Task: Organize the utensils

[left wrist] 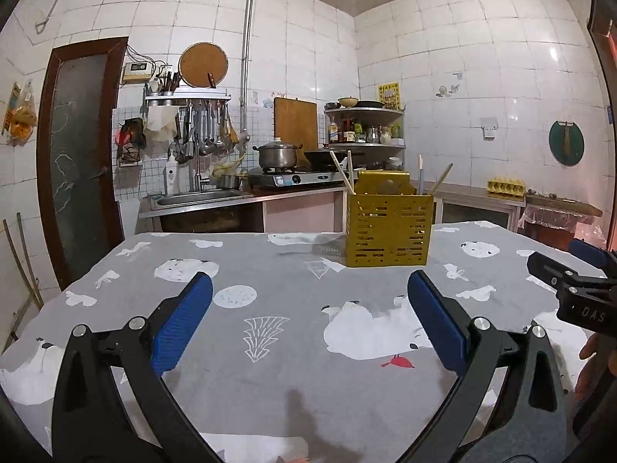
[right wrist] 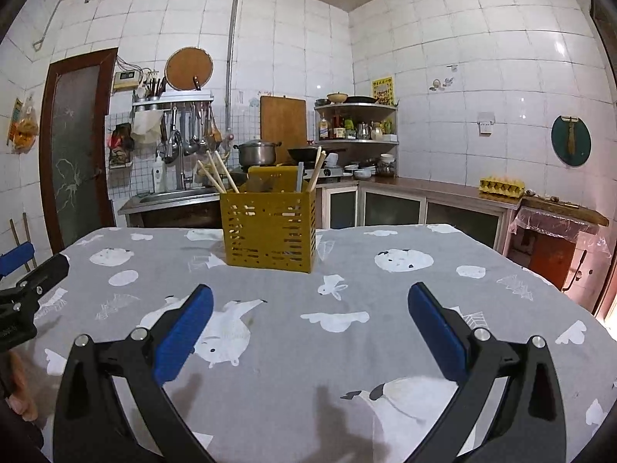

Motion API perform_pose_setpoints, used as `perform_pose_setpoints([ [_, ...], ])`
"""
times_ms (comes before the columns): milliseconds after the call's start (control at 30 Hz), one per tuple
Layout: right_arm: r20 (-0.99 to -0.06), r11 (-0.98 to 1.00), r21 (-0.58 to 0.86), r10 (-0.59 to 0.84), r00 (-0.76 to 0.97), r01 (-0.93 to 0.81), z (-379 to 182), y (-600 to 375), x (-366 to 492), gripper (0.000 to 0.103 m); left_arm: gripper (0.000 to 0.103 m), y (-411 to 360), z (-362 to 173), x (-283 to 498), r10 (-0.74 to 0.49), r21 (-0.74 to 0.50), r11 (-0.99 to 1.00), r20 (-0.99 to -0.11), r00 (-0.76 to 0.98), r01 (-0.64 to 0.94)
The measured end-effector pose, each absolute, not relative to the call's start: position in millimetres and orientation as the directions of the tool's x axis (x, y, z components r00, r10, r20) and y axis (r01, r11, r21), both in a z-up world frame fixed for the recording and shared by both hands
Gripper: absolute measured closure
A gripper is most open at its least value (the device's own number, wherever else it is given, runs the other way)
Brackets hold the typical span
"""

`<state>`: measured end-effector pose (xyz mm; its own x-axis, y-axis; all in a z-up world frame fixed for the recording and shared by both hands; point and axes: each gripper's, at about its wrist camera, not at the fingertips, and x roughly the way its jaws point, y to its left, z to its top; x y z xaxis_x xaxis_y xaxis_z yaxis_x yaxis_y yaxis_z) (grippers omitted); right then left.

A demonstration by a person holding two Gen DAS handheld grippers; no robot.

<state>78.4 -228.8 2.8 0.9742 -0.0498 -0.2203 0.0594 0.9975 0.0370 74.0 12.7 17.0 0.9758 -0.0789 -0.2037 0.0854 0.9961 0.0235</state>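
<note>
Left wrist view: the left hand-held gripper (left wrist: 309, 322) hangs over the bench (left wrist: 270, 277), its blue pads (left wrist: 181, 324) spread wide with nothing between them. Ahead of it and a little to the right stands the yellow caddy (left wrist: 388, 227), upright on the grey printed cloth, well beyond the fingertips. Chopsticks (left wrist: 341, 171) lean out of the caddy's left corner, a pale utensil (left wrist: 420, 173) stands upright near its right side, and another stick (left wrist: 441, 179) tilts out to the right. At the far right edge, the right hand-held gripper (left wrist: 559, 270) pokes into view, level with this one; its jaw setting can't be read from here.

Right wrist view: the right hand-held gripper (right wrist: 310, 324) is open wide too, pads (right wrist: 437, 328) apart and empty, low over the cloth. The caddy (right wrist: 270, 231) sits ahead and slightly left of centre, clear of both fingers. Chopsticks (right wrist: 219, 175) fan out of its left corner, a grey handle (right wrist: 300, 179) stands upright toward the right, and more sticks (right wrist: 317, 169) lean at the right corner. The left hand-held gripper (right wrist: 23, 270) shows at the far left edge, with a bit of the person's hand (right wrist: 19, 386) below it.
</note>
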Motion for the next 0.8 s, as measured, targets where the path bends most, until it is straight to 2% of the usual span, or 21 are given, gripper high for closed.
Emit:
perform_pose_setpoints([
  [800, -0.19, 0.996, 0.039, -0.066, 0.98, 0.075, 6.0, -232.0, 70.6, 0.004, 0.005, 24.7, 15.6, 82.9, -0.072, -0.031, 0.997, -0.238, 0.969, 0.067],
])
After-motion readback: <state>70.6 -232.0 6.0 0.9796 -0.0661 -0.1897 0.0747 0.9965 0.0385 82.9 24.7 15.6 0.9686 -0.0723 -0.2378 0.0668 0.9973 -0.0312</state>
